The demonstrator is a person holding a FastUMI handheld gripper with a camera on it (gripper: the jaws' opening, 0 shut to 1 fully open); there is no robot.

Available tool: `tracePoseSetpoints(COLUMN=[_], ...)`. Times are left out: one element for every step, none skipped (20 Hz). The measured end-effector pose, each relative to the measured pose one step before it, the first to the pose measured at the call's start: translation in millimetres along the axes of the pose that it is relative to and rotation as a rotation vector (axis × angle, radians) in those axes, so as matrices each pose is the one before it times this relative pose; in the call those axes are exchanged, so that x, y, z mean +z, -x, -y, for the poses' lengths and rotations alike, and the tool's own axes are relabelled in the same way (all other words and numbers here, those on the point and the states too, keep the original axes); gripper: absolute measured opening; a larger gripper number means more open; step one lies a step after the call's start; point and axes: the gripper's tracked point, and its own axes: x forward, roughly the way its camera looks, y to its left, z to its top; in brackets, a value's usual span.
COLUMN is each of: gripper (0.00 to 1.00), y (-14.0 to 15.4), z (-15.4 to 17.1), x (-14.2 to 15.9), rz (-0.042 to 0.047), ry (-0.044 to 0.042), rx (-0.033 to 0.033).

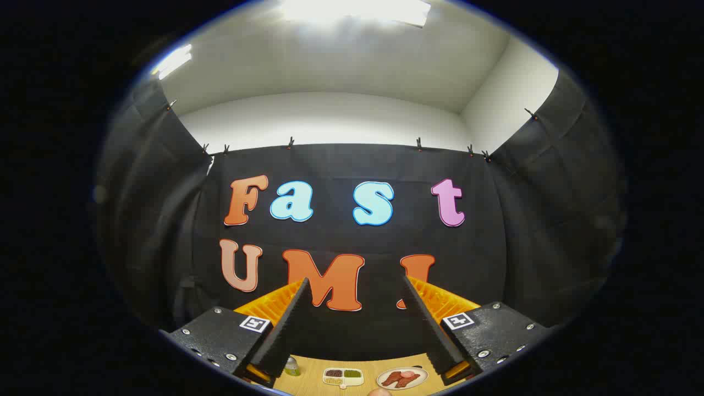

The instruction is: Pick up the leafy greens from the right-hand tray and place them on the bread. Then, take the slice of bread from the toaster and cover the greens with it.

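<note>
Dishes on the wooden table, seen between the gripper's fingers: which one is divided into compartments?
The white rectangular tray, in the middle. The round plate beside it is undivided and carries reddish-brown pieces. The gripper is open, holding nothing.

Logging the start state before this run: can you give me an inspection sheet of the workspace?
Surface: light wooden tabletop, seen low between the fingers.
Job's things: nothing seen of greens, bread or toaster.
Clutter: white divided tray with dark and green fillings; round white plate with reddish-brown meat slices; small greenish jar beside the left finger.
Grippers: black-and-orange two-finger gripper open, fingers wide apart, raised, holding nothing.
Cables: nothing seen.
Surroundings: black cloth wall held by clips; white wall and ceiling light above.
</note>
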Motion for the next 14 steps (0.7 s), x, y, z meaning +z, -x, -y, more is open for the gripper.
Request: tracePoseSetpoints(gripper=[0.98,0.98,0.98,0.98,0.98,0.98,0.98,0.98,0.98,0.98,0.98,0.98,0.98,0.98], y=[-0.04,0.34,0.32,0.89,0.57,0.67,0.35,-0.01,-0.11,0.58,0.21,-0.10,-0.46,-0.63], z=[-0.13,0.24,-0.71,-1.34,-1.11,0.39,0.29,-0.41,-0.23,-0.85,-0.10,0.86,0.81,1.42], x=[-0.05,0.32,-0.21,-1.43,-0.59,-1.09,-0.14,-0.22,-0.64,-1.39,-1.21,-0.38,-0.63,0.29], rz=[-0.00023,-0.00021,-0.00265,-0.00466,-0.00488,-0.00587,-0.00412,-0.00298,-0.00315,-0.00488,-0.00432,-0.00311,-0.00153,0.00072], ry=[0.00108,0.00045,-0.00048,-0.00354,-0.00598,-0.00345,-0.00332,-0.00424,-0.00624,-0.00547,-0.00205,0.00195,0.00508,0.00519], rx=[0.00063,0.00151,0.00273,0.00762,0.00637,0.00545,0.00317,0.00179,0.00265,0.00429,0.00235,-0.00015,-0.00163,-0.00527])
